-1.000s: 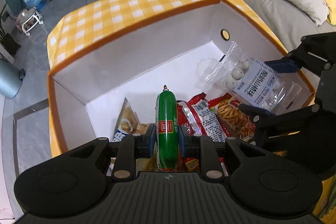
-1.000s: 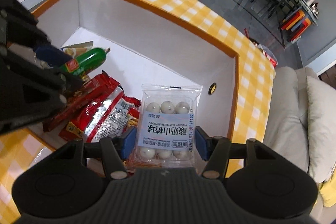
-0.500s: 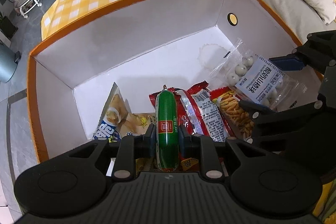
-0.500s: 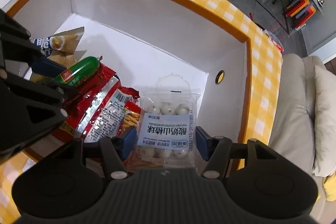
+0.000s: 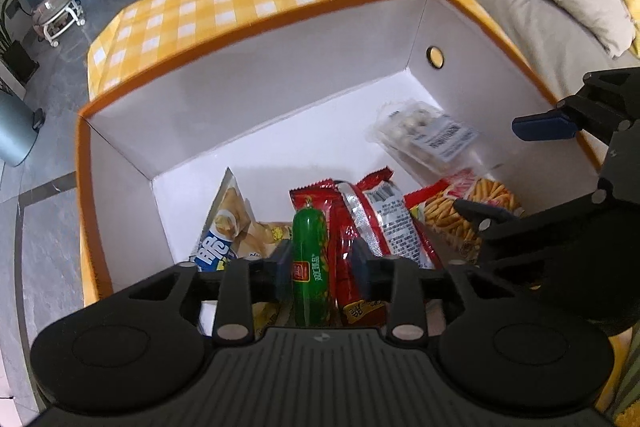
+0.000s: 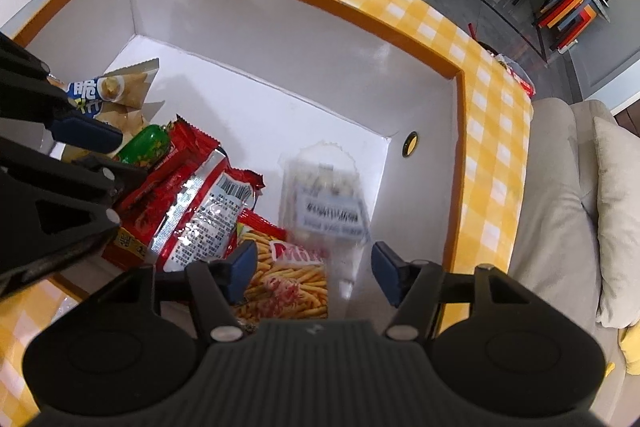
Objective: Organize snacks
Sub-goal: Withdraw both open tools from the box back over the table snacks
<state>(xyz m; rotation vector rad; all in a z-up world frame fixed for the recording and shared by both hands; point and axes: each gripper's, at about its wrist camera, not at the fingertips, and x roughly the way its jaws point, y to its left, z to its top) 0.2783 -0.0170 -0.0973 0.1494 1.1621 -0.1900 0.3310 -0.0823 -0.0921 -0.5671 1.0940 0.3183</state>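
A: Where is everything, taking the orange-rimmed box as the mark?

B: Both grippers hang over its near end. The clear pack of white balls, blurred, sits inside near the eyelet wall, free of the right gripper, whose jaws have just spread.

A: And the left gripper?

B: Just widened too; the green sausage stands between its pads, the right-hand pad clear of it.
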